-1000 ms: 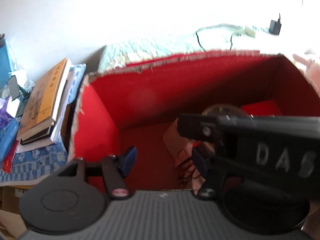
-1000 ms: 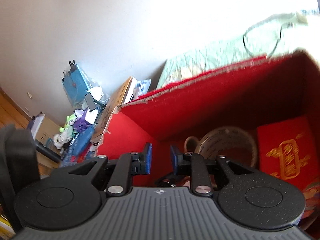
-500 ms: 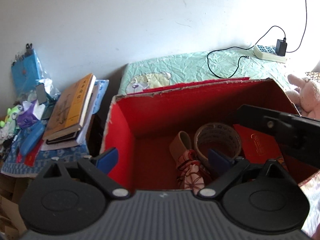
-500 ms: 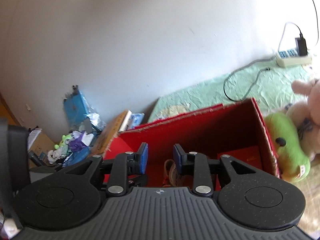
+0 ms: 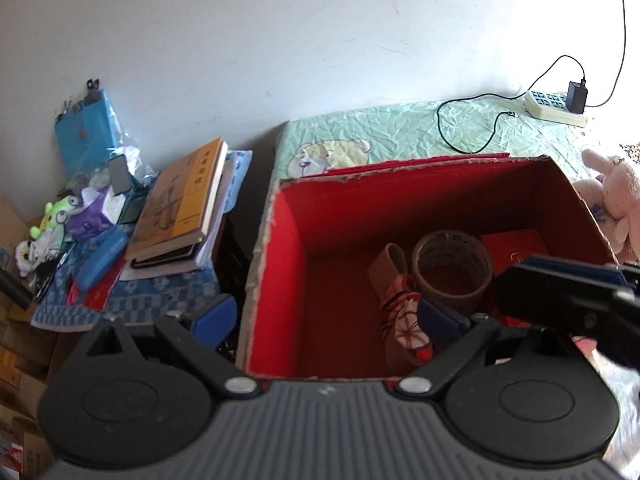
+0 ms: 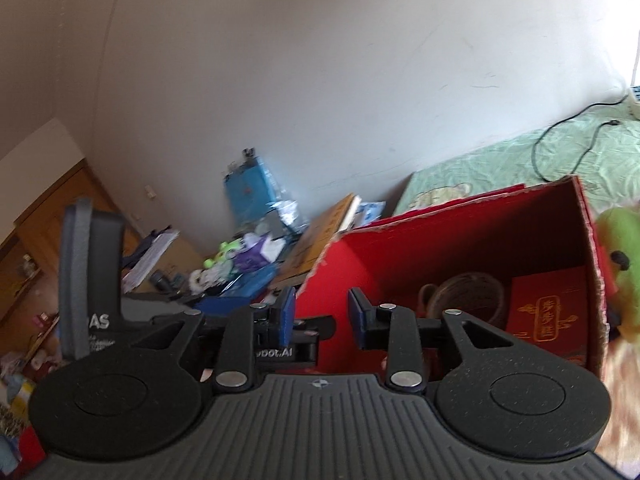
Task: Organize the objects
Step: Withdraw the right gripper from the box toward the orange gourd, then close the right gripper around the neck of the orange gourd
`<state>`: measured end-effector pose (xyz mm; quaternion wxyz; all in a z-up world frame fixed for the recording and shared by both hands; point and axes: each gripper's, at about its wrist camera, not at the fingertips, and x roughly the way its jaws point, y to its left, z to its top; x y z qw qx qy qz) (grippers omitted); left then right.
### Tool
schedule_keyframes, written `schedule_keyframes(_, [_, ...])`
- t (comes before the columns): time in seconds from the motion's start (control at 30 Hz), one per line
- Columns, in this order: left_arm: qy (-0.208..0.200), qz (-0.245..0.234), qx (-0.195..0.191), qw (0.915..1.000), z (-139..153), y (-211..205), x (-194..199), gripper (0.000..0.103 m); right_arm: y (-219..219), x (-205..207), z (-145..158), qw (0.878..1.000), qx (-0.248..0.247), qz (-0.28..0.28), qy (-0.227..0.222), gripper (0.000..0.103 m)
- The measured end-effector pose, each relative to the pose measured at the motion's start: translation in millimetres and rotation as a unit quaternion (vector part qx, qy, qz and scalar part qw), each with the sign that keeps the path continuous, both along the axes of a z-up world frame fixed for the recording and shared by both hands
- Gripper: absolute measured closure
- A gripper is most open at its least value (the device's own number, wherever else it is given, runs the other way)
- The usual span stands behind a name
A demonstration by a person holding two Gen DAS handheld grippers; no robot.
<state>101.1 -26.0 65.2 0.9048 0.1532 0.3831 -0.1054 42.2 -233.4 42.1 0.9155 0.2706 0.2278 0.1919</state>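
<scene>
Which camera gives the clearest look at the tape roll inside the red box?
The left wrist view: it looks down into the red box and shows the tape roll whole, open core included. The right wrist view shows it dim, partly hidden behind the right tongs.

A cardboard box [image 5: 276, 280] is seen with a matt red lining and rough, torn edges. A glossy roll of brown packing tape [image 5: 454, 268] lies inside, beside a red paper envelope [image 6: 548, 312] printed in gold. Crinkled green cloth covers the bed [image 5: 400, 140]. Matt black plastic forms the left gripper [image 5: 324, 316], with shiny metal pivots.
</scene>
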Motion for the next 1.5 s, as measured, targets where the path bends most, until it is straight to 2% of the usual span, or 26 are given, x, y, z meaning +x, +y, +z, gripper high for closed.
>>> schedule_keyframes(0.07, [-0.006, 0.002, 0.006, 1.0000, 1, 4, -6, 0.005, 2, -2, 1, 1.000, 0.004, 0.016, -0.003, 0.071])
schedule_keyframes(0.2, [-0.003, 0.004, -0.006, 1.0000, 3, 19, -16, 0.006, 3, -4, -1, 0.999, 0.023, 0.039, 0.000, 0.072])
schedule_keyframes(0.33, [-0.003, 0.001, -0.010, 0.9999, 0, 35, -26, 0.006, 8, -4, -3, 0.998, 0.022, 0.065, 0.008, 0.072])
schedule_keyframes(0.5, [0.027, -0.008, -0.020, 0.9994, -19, 55, -35, 0.006, 19, 0, -13, 0.993, 0.022, 0.111, 0.038, 0.072])
schedule_keyframes(0.67, [0.068, -0.032, -0.031, 0.9967, -43, 64, -41, 0.005, 33, 9, -33, 0.984, 0.011, 0.147, 0.102, 0.072])
schedule_keyframes(0.97, [0.160, -0.062, -0.050, 0.9840, -91, 69, -38, 0.005, 22, 24, -67, 0.969, 0.067, 0.102, 0.216, 0.072])
schedule_keyframes(1.17, [0.189, -0.075, -0.062, 0.9772, -101, 71, -37, 0.005, 27, 26, -71, 0.968, 0.051, 0.101, 0.222, 0.072])
schedule_keyframes(1.4, [0.193, -0.077, -0.060, 0.9763, -100, 81, -40, 0.005, 56, 53, -82, 0.965, -0.001, 0.138, 0.223, 0.072])
schedule_keyframes(1.5, [0.212, -0.080, -0.067, 0.9717, -102, 88, -45, 0.005, 67, 64, -90, 0.961, -0.015, 0.152, 0.230, 0.072])
